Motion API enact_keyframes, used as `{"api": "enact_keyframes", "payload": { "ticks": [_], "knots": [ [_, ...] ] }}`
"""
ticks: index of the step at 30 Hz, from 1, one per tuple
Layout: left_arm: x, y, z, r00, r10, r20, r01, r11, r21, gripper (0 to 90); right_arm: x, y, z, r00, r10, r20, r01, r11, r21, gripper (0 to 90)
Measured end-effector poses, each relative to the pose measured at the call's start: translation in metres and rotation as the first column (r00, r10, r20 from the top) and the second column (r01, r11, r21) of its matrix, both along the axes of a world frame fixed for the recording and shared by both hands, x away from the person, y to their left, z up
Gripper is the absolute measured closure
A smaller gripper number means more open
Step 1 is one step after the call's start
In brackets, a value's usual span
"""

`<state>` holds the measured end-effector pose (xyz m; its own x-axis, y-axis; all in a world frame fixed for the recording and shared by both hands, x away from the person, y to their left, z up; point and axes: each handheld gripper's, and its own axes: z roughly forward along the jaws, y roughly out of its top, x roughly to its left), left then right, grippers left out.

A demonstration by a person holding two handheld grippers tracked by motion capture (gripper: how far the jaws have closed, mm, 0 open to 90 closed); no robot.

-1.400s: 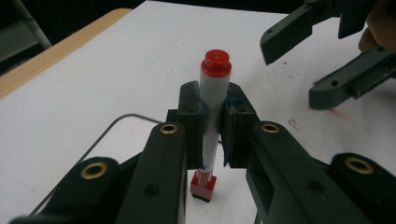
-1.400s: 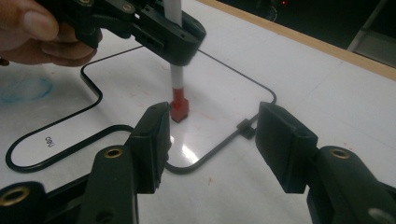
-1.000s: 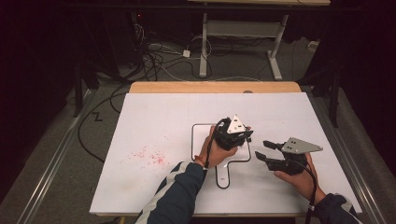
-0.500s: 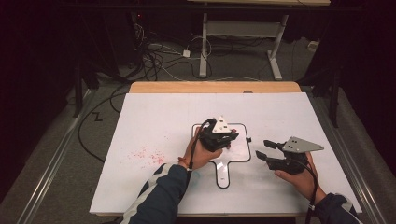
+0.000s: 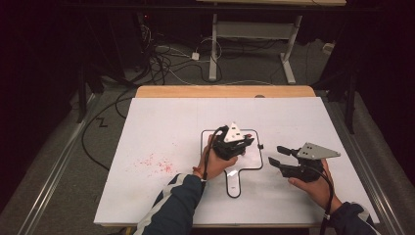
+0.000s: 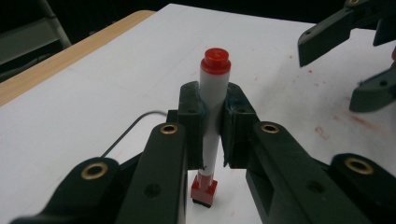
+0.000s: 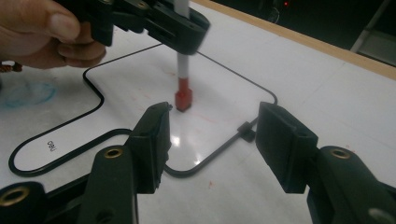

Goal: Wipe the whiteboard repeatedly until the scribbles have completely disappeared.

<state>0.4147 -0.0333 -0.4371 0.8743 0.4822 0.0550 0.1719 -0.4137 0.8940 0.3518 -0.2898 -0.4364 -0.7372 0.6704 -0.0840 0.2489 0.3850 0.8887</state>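
Table (image 5: 161, 122): white sheet over a wooden top, with a patch of faint red smears on its left part.

Whiteboard (image 5: 247, 169): small paddle-shaped board with a black rim and short handle, lying flat near the middle of the table. Its surface looks clean apart from faint reddish traces; no fresh marks are legible.

Left gripper (image 6: 212, 123): jaws clamped on the marker's barrel, held over the board.

Right gripper (image 7: 210, 135): jaws spread apart, holding nothing, just beside the board's right edge.

Marker (image 6: 214, 93): white barrel, red end cap uppermost, upright, its lower red end at or just above the board; contact cannot be confirmed.

Judgement: marker secured and positioned; writing or wiping on the board appears barely begun, the bulk remaining
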Motion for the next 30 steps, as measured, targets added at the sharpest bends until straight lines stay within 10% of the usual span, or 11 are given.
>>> {"api": "enact_keyframes", "payload": {
  "ticks": [11,19,26,30],
  "knots": [
    [0.007,-0.031,0.0,0.9999,-0.008,0.013,0.008,0.9999,-0.007,78.2,-0.001,-0.006,0.001,1.0,-0.008,0.006,0.008,1.0,0.009,46.4],
    [0.008,-0.012,0.003,0.9982,-0.037,-0.047,0.037,0.9993,-0.006,78.2,0.0,-0.005,0.001,1.0,-0.006,0.004,0.006,1.0,0.009,46.4],
    [0.002,0.012,0.008,0.9997,0.001,-0.023,0.001,0.9973,0.073,78.2,0.0,-0.003,0.0,1.0,-0.003,-0.003,0.003,1.0,-0.002,46.1],
    [0.003,0.033,0.005,0.9989,0.029,-0.037,-0.028,0.9989,0.037,78.1,-0.001,-0.003,0.001,1.0,0.001,0.001,-0.001,1.0,-0.001,46.1]
  ]
}}
